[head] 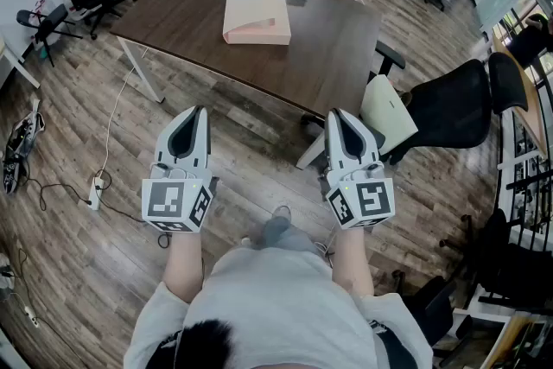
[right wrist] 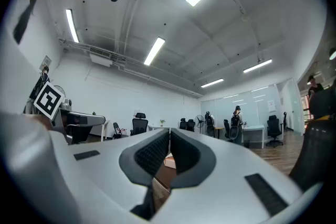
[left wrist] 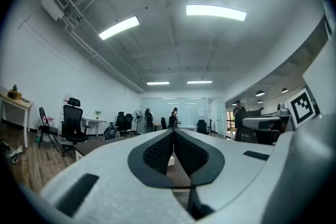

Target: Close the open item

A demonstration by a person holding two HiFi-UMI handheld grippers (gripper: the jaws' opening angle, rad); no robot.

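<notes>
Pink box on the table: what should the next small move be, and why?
Probably step forward and carry both grippers toward the pink box. Its lid looks raised, and the left gripper and right gripper, both shut and empty, hang over the floor short of the table.

head: high, steeply down | gripper views: low, level, forward | shared: table [head: 328, 56]
</notes>
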